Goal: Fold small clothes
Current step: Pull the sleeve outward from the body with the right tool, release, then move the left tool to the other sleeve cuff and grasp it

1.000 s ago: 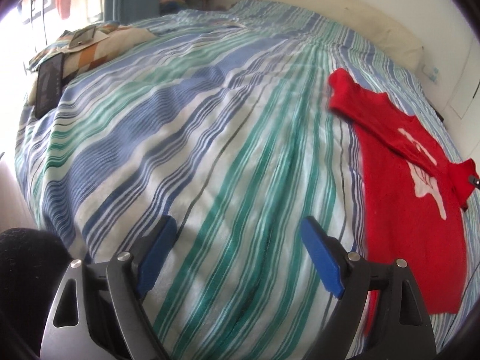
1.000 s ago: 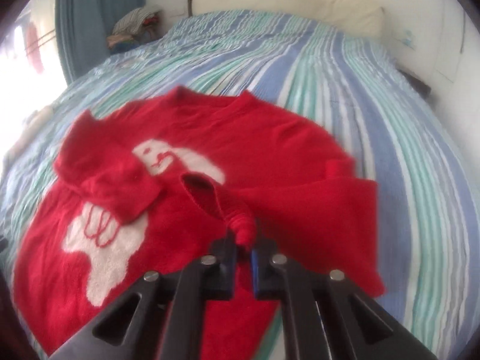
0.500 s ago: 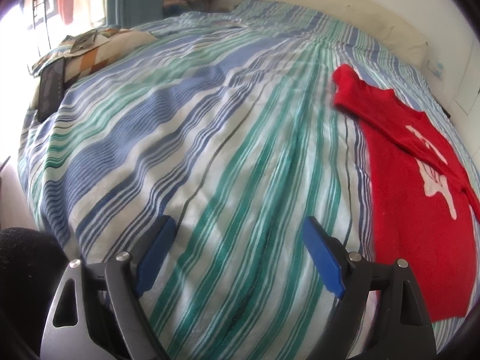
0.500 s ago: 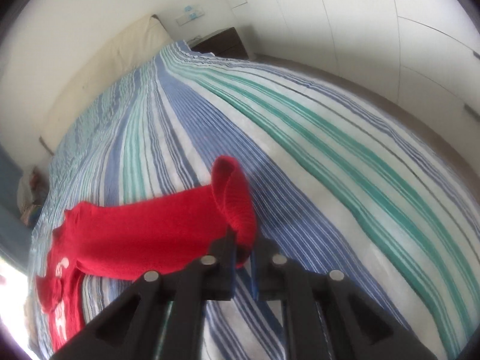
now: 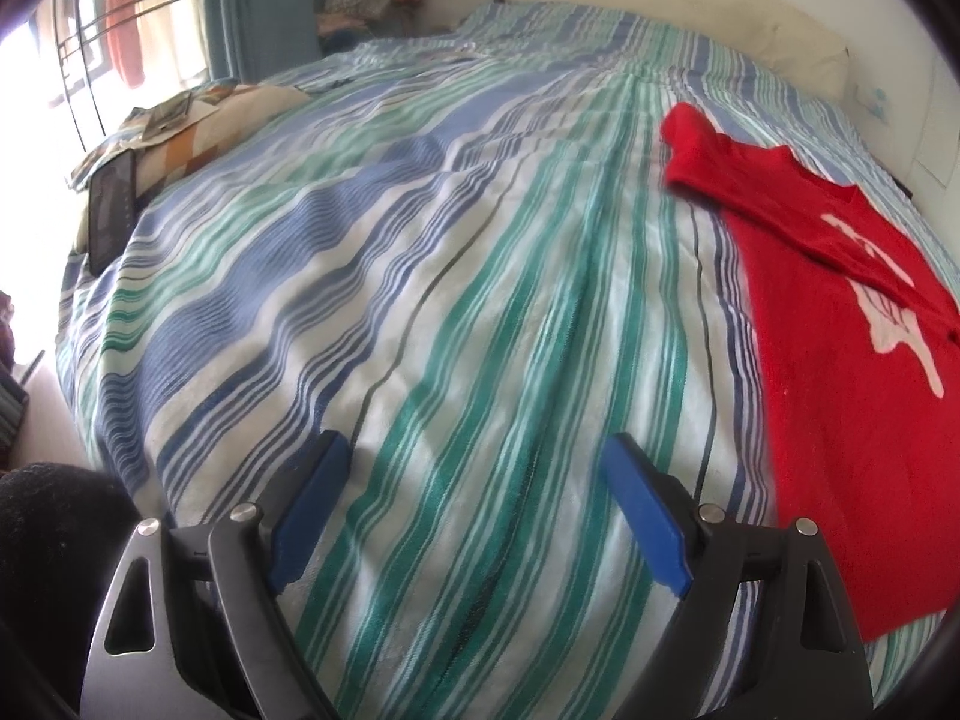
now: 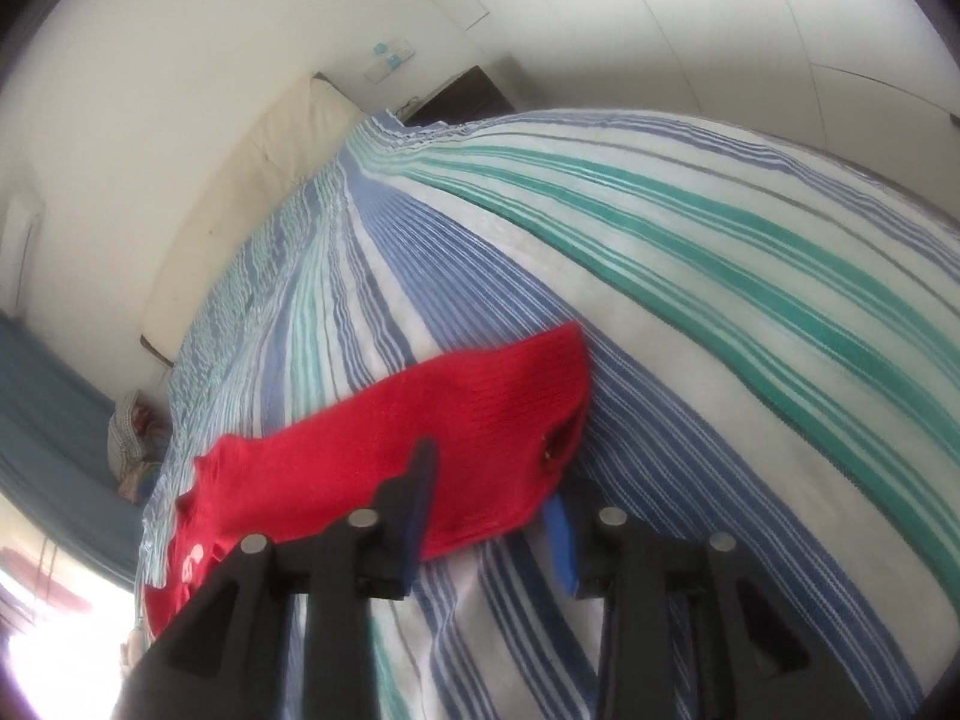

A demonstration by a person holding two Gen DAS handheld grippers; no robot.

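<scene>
A small red sweater (image 5: 840, 324) with a white print lies spread on the striped bedspread (image 5: 420, 300), at the right of the left wrist view. My left gripper (image 5: 474, 498) is open and empty above the bedspread, to the left of the sweater. In the right wrist view one red sleeve (image 6: 480, 420) lies stretched out flat on the bedspread (image 6: 720, 360). My right gripper (image 6: 489, 492) is open around the sleeve's cuff end, its jaws apart with the fabric lying between them.
A patterned pillow with a dark tablet (image 5: 111, 210) lies at the bed's left edge. A cream headboard (image 5: 660, 6) and white walls bound the far side. A pile of clothes (image 5: 372, 0) sits beyond the bed by a blue curtain.
My right gripper carried the sleeve outward, laid it flat on the bedspread and opened, letting it go. My left gripper stayed open and hardly moved.
</scene>
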